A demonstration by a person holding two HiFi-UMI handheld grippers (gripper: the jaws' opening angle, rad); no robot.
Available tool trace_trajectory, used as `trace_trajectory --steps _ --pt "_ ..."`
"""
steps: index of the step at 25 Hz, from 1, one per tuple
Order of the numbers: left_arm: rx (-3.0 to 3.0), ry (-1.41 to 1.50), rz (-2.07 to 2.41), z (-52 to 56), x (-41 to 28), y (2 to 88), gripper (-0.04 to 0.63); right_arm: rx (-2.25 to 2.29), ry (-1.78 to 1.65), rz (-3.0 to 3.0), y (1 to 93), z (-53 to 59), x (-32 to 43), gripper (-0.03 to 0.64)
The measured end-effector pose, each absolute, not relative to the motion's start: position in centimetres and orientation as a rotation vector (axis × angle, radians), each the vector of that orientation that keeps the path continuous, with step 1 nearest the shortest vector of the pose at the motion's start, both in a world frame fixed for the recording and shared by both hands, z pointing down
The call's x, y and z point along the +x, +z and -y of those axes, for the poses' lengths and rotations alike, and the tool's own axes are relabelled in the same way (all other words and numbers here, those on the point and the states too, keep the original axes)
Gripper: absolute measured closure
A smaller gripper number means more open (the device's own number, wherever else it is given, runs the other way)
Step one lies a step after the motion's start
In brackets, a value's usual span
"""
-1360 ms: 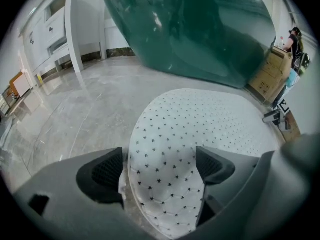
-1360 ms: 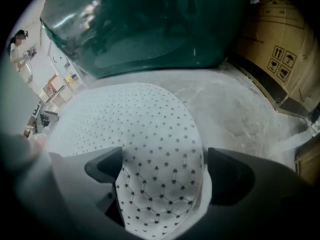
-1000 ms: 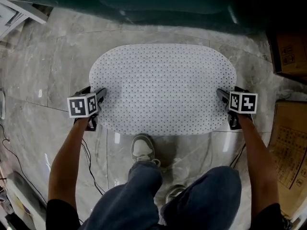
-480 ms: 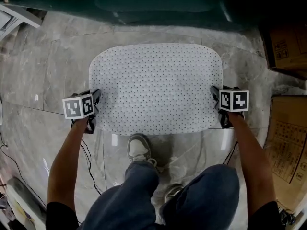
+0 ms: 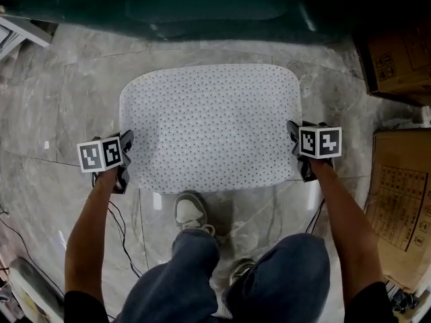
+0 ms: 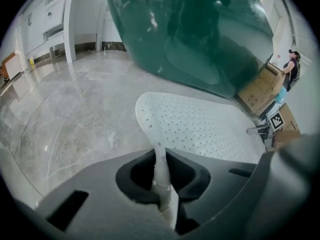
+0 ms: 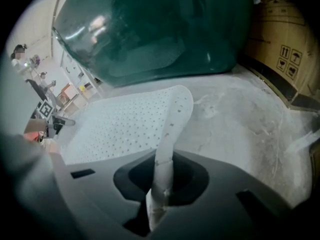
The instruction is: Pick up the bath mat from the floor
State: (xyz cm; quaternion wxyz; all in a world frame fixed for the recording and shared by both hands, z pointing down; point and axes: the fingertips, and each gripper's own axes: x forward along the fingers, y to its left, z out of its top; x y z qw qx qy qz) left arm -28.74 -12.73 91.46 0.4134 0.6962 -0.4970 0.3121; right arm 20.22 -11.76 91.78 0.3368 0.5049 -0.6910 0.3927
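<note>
While the white, hole-dotted bath mat [image 5: 210, 126] lies with its middle on the grey marble floor [image 5: 67, 99], both of its short ends curl upward. The left gripper [image 5: 123, 159] is at the mat's left end, and its jaws have just been closing and now clamp that raised edge, which runs up between them. The right gripper [image 5: 296, 150] is at the mat's right end, its jaws likewise just closed tight on the upturned edge. A dark green tub [image 5: 202, 5] stands just beyond the mat's far side. The person's shoe [image 5: 192, 210] is planted just beside the mat's near edge. Cardboard boxes [image 5: 397, 52] sit off to the right of the mat, well apart from it.
</note>
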Motion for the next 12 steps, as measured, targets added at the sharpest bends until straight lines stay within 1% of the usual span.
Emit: trace_trajectory --steps 5,12 --pt "1.775 0.714 1.25 12.6 -28.0 88.9 0.565 1.344 1.01 1.826 90.0 11.6 19.8 0.588" --pt "1.792 0.643 1.29 12.6 -26.3 83.3 0.565 1.339 1.021 1.869 84.9 11.4 18.2 0.588"
